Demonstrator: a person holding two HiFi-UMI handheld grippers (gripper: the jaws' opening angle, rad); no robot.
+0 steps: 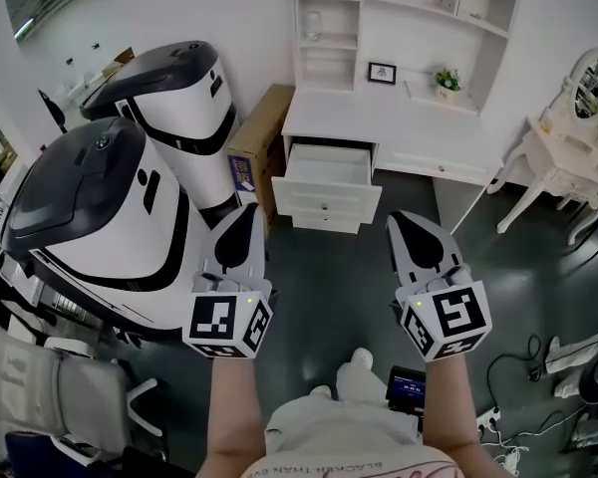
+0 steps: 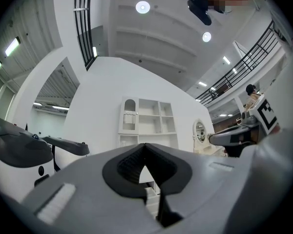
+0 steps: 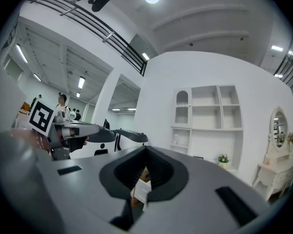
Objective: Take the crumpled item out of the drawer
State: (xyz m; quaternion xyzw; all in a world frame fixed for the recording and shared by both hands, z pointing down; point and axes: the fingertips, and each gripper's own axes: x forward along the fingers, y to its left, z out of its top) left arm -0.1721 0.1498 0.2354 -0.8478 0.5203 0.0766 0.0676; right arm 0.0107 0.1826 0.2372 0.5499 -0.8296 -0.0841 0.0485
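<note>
A white desk (image 1: 399, 127) stands against the far wall with its left drawer (image 1: 329, 199) pulled open. The drawer's inside (image 1: 331, 164) looks pale, and I cannot make out a crumpled item in it from here. My left gripper (image 1: 241, 229) is held well short of the drawer, its jaws together and empty; its own view shows the pads meeting (image 2: 145, 147). My right gripper (image 1: 416, 232) hangs beside it at the same distance, also shut on nothing (image 3: 145, 150). Both point toward the desk and the shelf unit (image 2: 146, 121) above it.
Two large white-and-black machines (image 1: 100, 207) crowd the left side. A cardboard box (image 1: 254, 142) leans beside the desk. A white dressing table with a mirror (image 1: 568, 157) stands at the right, and cables (image 1: 518, 386) lie on the dark floor near my feet.
</note>
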